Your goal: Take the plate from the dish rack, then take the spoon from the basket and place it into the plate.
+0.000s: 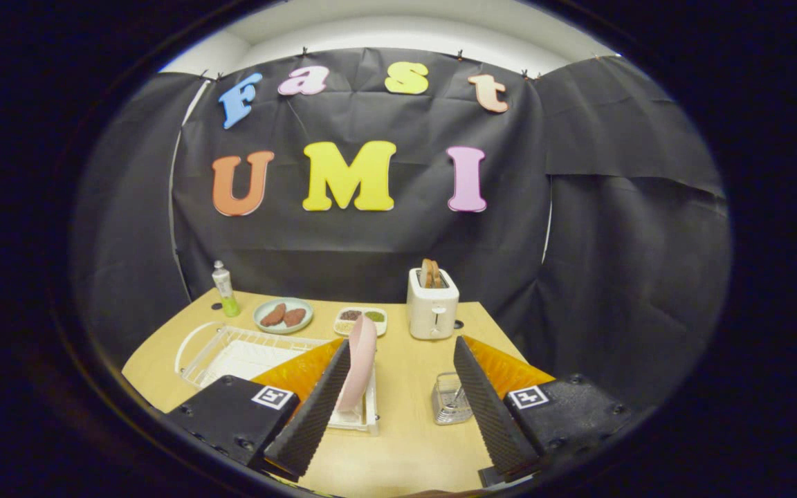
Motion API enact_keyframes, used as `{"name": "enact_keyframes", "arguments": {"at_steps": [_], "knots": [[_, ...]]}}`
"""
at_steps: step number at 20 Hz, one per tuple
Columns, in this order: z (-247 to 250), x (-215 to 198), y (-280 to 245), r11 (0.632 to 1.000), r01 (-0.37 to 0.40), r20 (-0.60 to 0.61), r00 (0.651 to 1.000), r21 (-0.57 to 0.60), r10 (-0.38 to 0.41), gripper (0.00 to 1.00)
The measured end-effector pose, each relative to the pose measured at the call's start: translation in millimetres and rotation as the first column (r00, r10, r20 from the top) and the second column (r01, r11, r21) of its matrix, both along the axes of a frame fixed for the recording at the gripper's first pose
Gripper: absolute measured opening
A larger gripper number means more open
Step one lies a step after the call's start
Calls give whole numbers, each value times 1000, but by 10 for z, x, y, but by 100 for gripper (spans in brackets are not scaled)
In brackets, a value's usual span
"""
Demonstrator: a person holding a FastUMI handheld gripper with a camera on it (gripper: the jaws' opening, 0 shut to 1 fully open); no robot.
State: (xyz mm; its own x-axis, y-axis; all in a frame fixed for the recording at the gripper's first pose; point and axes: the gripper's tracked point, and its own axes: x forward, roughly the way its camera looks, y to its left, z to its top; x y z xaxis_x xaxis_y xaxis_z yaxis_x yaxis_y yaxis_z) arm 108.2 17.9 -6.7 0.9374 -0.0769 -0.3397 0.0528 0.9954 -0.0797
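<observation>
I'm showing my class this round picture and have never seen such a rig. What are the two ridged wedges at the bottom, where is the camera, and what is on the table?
The wedges are the two fingers of a hand-held gripper; the camera rides on it and looks forward along them. They stand open, holding nothing. On the table a pink plate stands upright in a white dish rack, by the left finger. A small basket sits by the right finger. Beyond are a toaster, a dish of food, a small tray and a bottle.

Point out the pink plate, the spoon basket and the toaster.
Pink plate [360, 360]: gripper view, on its upright face, standing in the rack beside one finger of the open jaws.
Spoon basket [448, 400]: gripper view, on its mesh wall.
Toaster [432, 311]: gripper view, on its front.
</observation>
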Motion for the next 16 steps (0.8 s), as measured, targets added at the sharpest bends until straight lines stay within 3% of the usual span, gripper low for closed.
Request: {"name": "enact_keyframes", "arguments": {"at_steps": [7, 10, 13, 16], "knots": [[-188, 677, 298, 995, 5, -214, 977, -99, -26, 97], [-328, 951, 282, 986, 48, -313, 945, -162, -97, 92], [-462, 1094, 407, 980, 23, -395, 913, -197, -101, 85], [-545, 1135, 361, 960, 58, -458, 870, -273, -183, 80]]}}
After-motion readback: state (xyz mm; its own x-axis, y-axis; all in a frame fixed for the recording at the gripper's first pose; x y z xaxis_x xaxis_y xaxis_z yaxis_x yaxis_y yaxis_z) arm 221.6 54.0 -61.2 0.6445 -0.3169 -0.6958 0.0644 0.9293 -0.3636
